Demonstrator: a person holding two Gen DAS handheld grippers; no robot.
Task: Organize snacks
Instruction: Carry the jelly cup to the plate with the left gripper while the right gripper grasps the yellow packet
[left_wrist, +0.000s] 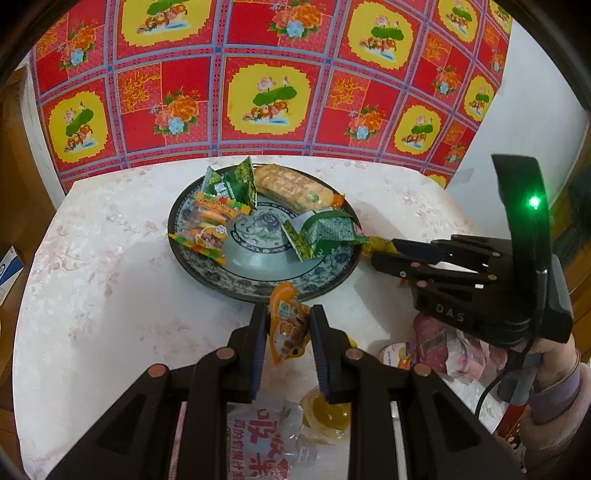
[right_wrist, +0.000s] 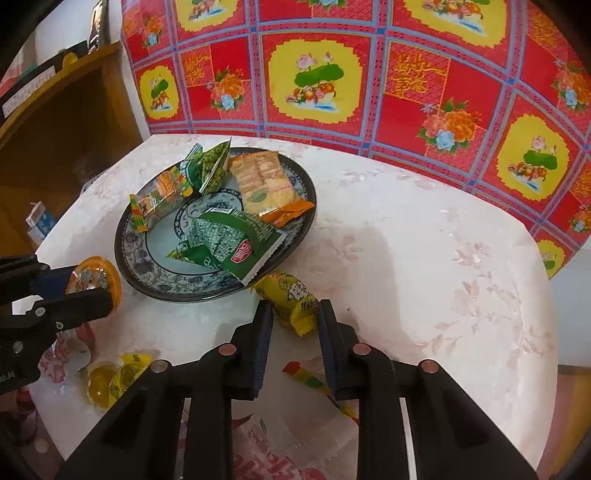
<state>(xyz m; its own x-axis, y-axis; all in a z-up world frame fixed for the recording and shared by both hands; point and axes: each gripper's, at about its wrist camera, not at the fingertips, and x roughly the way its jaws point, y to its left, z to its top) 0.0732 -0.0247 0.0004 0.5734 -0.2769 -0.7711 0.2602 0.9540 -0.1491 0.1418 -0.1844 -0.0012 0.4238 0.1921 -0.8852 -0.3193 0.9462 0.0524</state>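
Your left gripper (left_wrist: 289, 325) clamps the orange jelly cup (left_wrist: 287, 328) just off the plate's (left_wrist: 266, 288) 6 o'clock rim. Your right gripper (right_wrist: 295, 321) has its jaws around the yellow candy (right_wrist: 291, 297) at the plate's 4 o'clock edge; whether they actually pinch it, you cannot tell. Two green packets, a cracker pack and gummies lie on the plate.
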